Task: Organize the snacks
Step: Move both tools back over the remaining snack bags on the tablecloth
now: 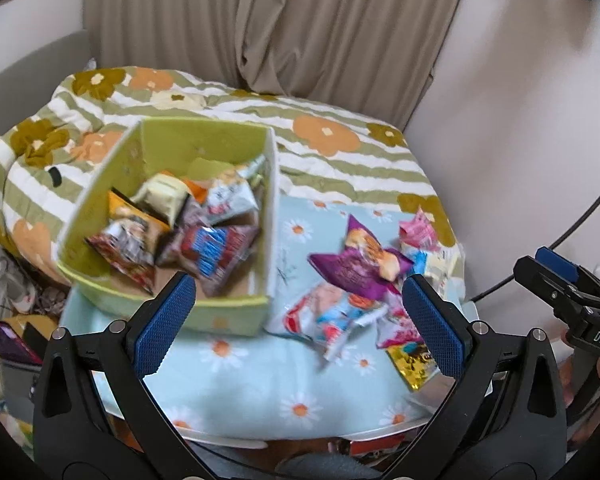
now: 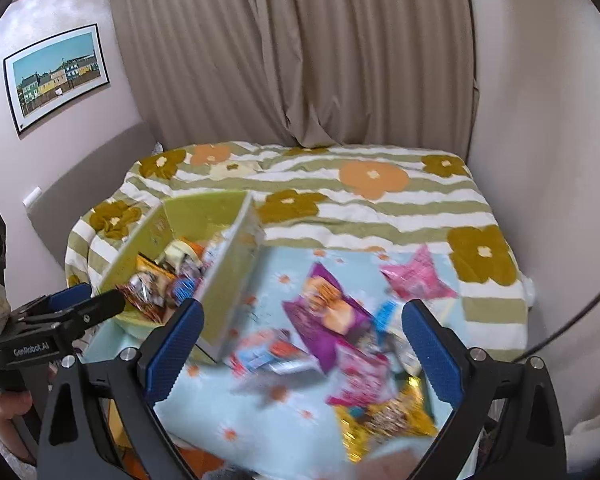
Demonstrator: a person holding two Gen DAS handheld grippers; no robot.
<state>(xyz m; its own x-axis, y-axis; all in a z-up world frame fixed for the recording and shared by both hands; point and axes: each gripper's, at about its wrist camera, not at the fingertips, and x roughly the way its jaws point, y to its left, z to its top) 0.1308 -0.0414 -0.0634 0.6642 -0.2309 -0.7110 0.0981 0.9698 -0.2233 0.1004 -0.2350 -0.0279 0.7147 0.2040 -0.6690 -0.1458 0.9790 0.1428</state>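
Observation:
A light green box (image 1: pixel 100 216) stands on the daisy-print table cloth (image 1: pixel 260 376) and holds several snack packets (image 1: pixel 204 240). Loose packets lie to its right: a purple one (image 1: pixel 356 268), a pink one (image 1: pixel 418 232), a white-and-blue one (image 1: pixel 332 320) and a gold one (image 1: pixel 414 364). My left gripper (image 1: pixel 300 324) is open and empty, above the table's near side between box and pile. My right gripper (image 2: pixel 300 352) is open and empty above the loose pile, with the purple packet (image 2: pixel 332 316) and a pink packet (image 2: pixel 364 372) between its fingers. The box also shows in the right wrist view (image 2: pixel 228 280).
A bed with a striped floral blanket (image 1: pixel 340 152) lies behind the table, with beige curtains (image 1: pixel 280 20) beyond. The wall is close on the right. A black cable (image 1: pixel 580 216) hangs at right. Clutter (image 1: pixel 16 320) lies on the floor at left.

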